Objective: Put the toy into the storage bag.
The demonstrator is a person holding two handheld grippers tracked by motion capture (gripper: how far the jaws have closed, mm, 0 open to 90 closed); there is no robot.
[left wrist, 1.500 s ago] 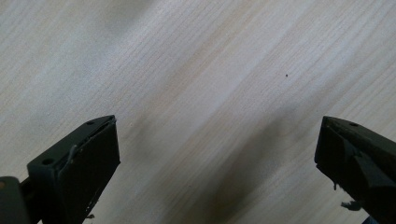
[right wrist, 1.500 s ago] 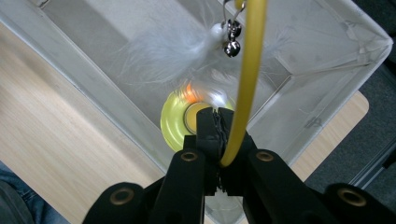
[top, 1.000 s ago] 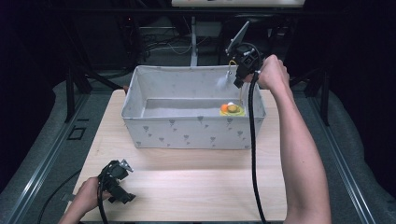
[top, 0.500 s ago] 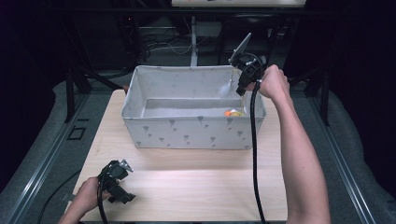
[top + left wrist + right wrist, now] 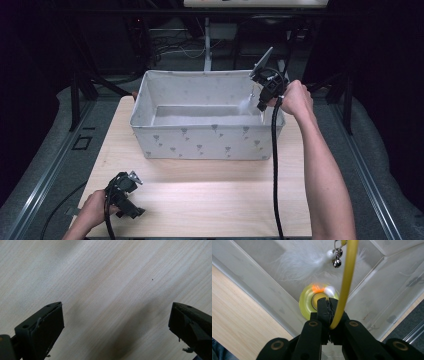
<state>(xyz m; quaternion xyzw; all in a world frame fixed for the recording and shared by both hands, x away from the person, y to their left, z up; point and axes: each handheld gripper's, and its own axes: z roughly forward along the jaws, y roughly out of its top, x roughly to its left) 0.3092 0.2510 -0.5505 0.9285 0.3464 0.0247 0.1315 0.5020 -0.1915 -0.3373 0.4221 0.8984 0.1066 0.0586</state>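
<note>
A cat-teaser toy hangs inside the grey fabric bin [image 5: 150,95]. It has a thin yellow rod [image 5: 345,277], a white feather [image 5: 304,260], a small silver bell [image 5: 337,263] and a round yellow disc [image 5: 307,306] below. My right gripper [image 5: 327,301] is shut on the rod and points down over the bin's right end [image 5: 265,95]. A tuft of feather [image 5: 246,104] shows just under it in the high view. My left gripper [image 5: 127,200] rests low over the table's front left, jaws wide open [image 5: 116,307] with bare wood between them.
The bin stands across the far half of the light wooden table [image 5: 225,200]; its walls rise well above the tabletop. A black cable [image 5: 274,165] trails from the right gripper along the forearm. Dark floor and frame rails surround the table.
My right gripper has sunk toward the bin's right end with the toy. The yellow disc has dropped behind the bin's front wall. The left gripper has stayed put.
</note>
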